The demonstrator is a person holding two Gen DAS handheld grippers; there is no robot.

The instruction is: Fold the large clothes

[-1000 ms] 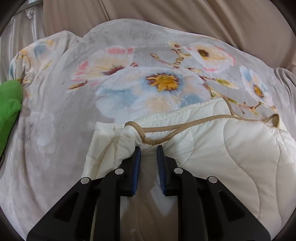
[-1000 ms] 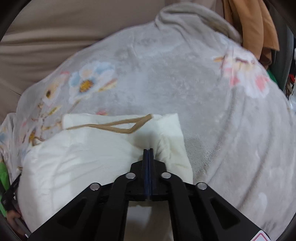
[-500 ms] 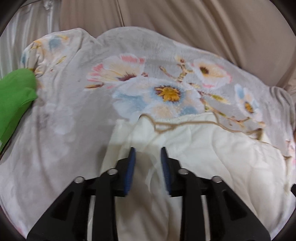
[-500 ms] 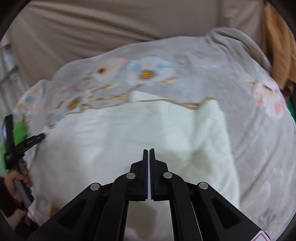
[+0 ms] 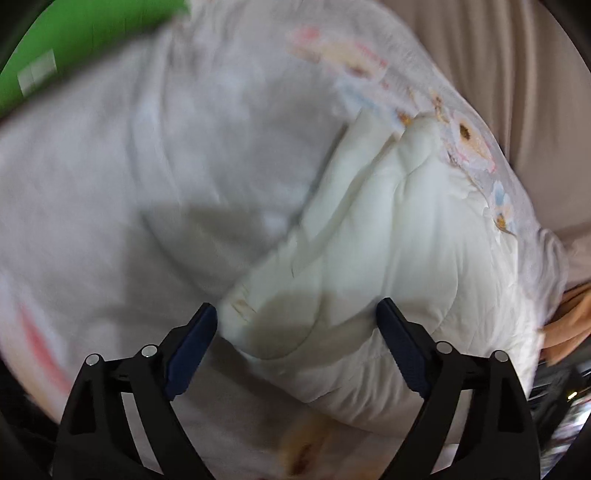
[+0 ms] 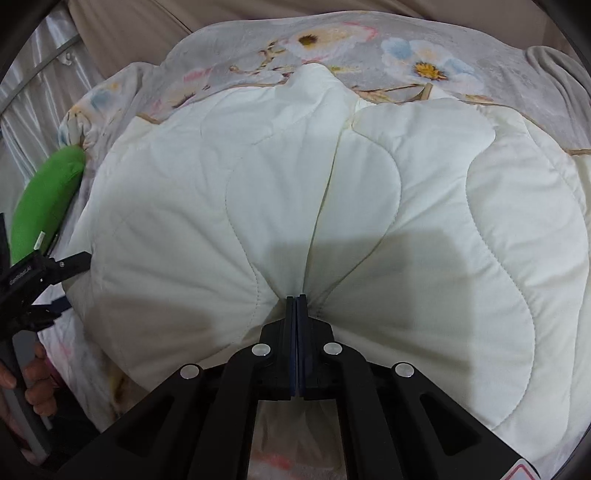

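Observation:
A cream quilted garment (image 6: 332, 206) lies spread on a grey floral blanket (image 6: 369, 40). My right gripper (image 6: 296, 299) is shut on a pinch of the cream fabric at its near edge, with folds radiating from the pinch. In the left wrist view, blurred, my left gripper (image 5: 297, 325) is wide open and empty, its pads either side of the near corner of the cream garment (image 5: 369, 236). The left gripper also shows at the left edge of the right wrist view (image 6: 70, 280), beside the garment's left edge.
A green cushion (image 6: 44, 199) lies at the left of the blanket; it also shows in the left wrist view (image 5: 74, 40). Beige upholstery (image 6: 166, 18) rises behind the blanket. An orange-brown cloth (image 5: 569, 321) sits at the right edge.
My left gripper has opened wide, let go of the cream fabric and swung to the garment's left side. My right gripper, still shut on the fabric, has pulled it back and spread it wider.

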